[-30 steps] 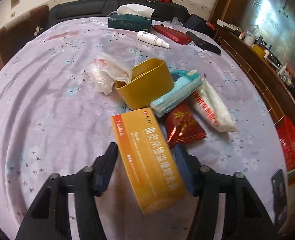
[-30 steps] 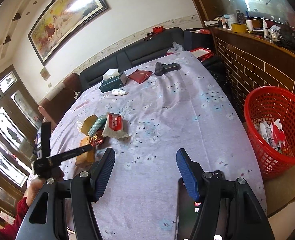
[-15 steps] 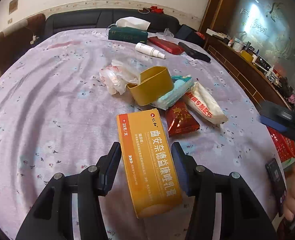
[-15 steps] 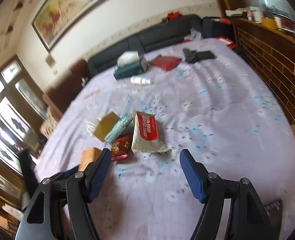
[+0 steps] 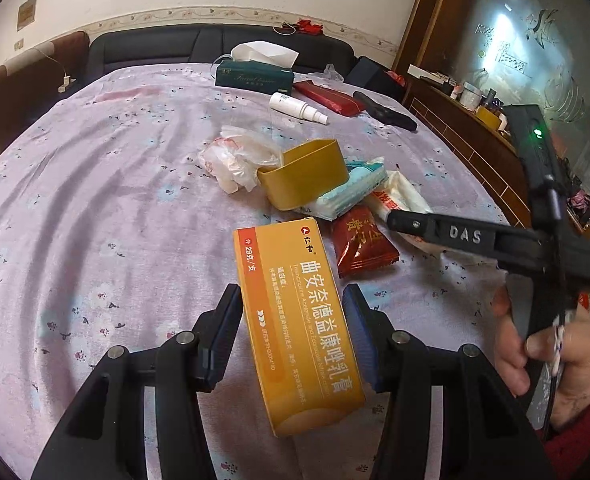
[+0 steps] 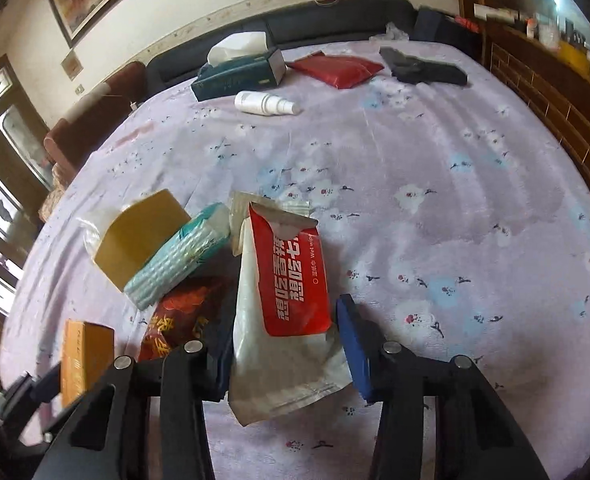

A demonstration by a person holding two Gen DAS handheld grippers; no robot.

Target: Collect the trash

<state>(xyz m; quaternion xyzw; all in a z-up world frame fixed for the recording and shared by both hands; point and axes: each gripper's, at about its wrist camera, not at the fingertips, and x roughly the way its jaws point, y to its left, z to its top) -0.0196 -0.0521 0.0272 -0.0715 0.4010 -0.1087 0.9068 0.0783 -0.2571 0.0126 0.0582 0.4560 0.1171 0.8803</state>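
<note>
— Claws first: how do they stand?

— Left claw (image 5: 293,334) is spread, with the orange medicine box (image 5: 295,320) lying lengthwise between its blue pads (image 5: 357,330); there is a gap on the left side, and I cannot tell whether the right pad touches the box. Right claw (image 6: 283,346) is spread too, its fingers on either side of the white wet-wipe pouch with the red label (image 6: 285,300). The right pad stands just clear of the pouch; the left pad is partly hidden behind it.

— And the rest of the trash?

— All on the counter (image 5: 95,200) under its lilac flowered cloth. Beyond the box lies a red foil packet (image 5: 361,246), then a teal tissue pack (image 5: 355,190) leaning on a yellow tub (image 5: 305,174) tipped on its side, with a crumpled clear plastic bag (image 5: 237,158) just beside the tub's mouth.

— Anything at the far end?

— A dark green tissue box (image 6: 239,70), a white spray bottle (image 6: 265,104) lying down, a flat red pouch (image 6: 335,68) and a black object (image 6: 423,68), well apart from the trash heap.

— The hand?

— The person's right hand (image 5: 543,344) shows at the edge of the left wrist view, wrapped around the other gripper's handle.
</note>
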